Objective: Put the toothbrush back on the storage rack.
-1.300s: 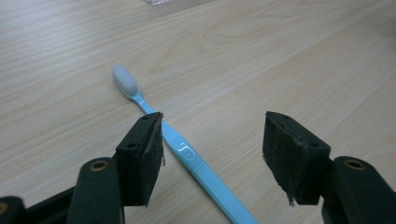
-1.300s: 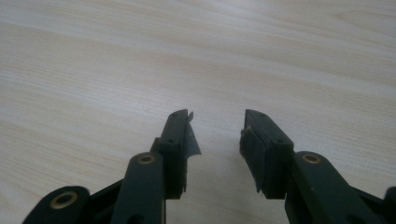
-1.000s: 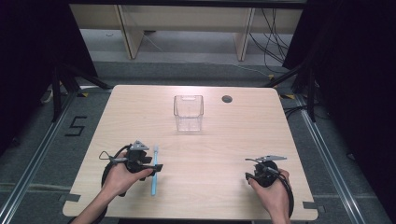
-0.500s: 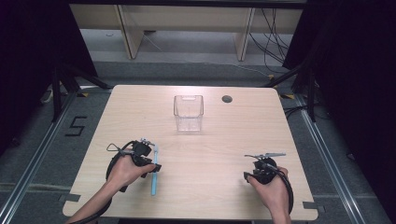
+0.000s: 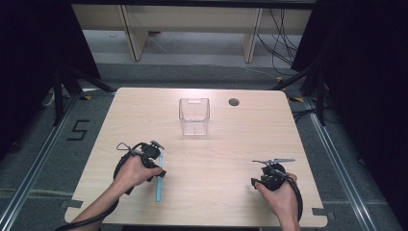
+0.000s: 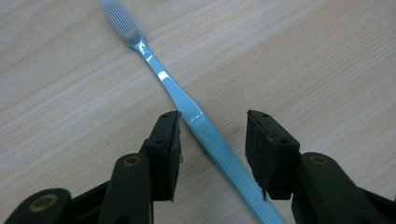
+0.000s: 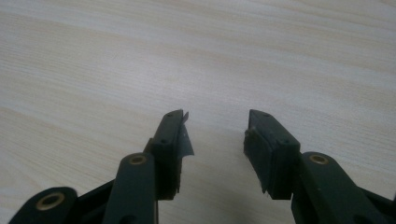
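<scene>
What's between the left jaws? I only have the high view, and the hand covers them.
Observer: The toothbrush handle runs slantwise between them, flat on the table.
Operator: Gripped yet?
Observer: No. The left gripper has just been closing, but there are gaps between the handle and both pads.
Operator: Which end points away from the gripper?
Observer: The ribbed head.
Operator: And the right one?
Observer: The right gripper stands open over bare wood, nothing between its jaws.
</scene>
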